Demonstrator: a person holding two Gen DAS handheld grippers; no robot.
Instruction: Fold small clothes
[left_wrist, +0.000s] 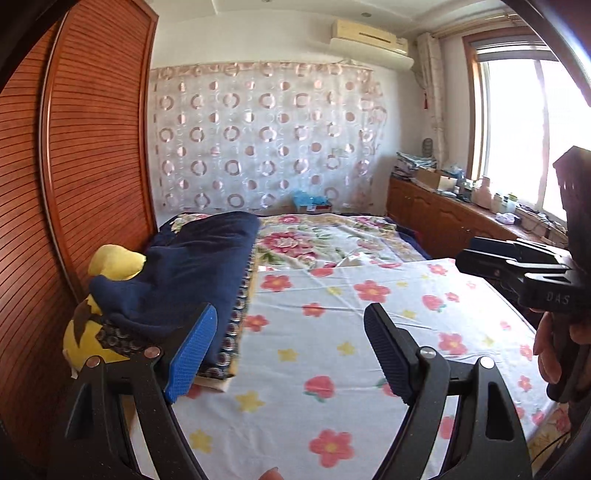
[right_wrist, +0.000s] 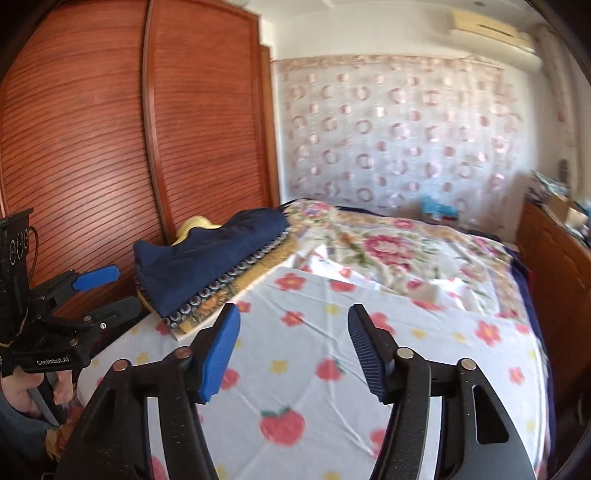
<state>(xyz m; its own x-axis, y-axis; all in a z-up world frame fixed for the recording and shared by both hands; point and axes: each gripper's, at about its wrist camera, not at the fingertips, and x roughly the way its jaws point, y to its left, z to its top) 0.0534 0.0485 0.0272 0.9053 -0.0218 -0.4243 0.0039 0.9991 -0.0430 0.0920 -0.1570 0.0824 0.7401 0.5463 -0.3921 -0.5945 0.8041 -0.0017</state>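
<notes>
Left wrist view: left gripper gapes wide, empty, over the flowered sheet; right gripper (also empty) stands open beside folded clothes.

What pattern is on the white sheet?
Red and yellow flowers on the white sheet, clearest from the left wrist.

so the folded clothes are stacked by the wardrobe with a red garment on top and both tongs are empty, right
Not quite. The garment on top of the folded stack is dark navy blue, not red, as the right wrist view shows. The rest holds: the stack sits by the wardrobe, and the left tongs and right tongs are empty.
</notes>
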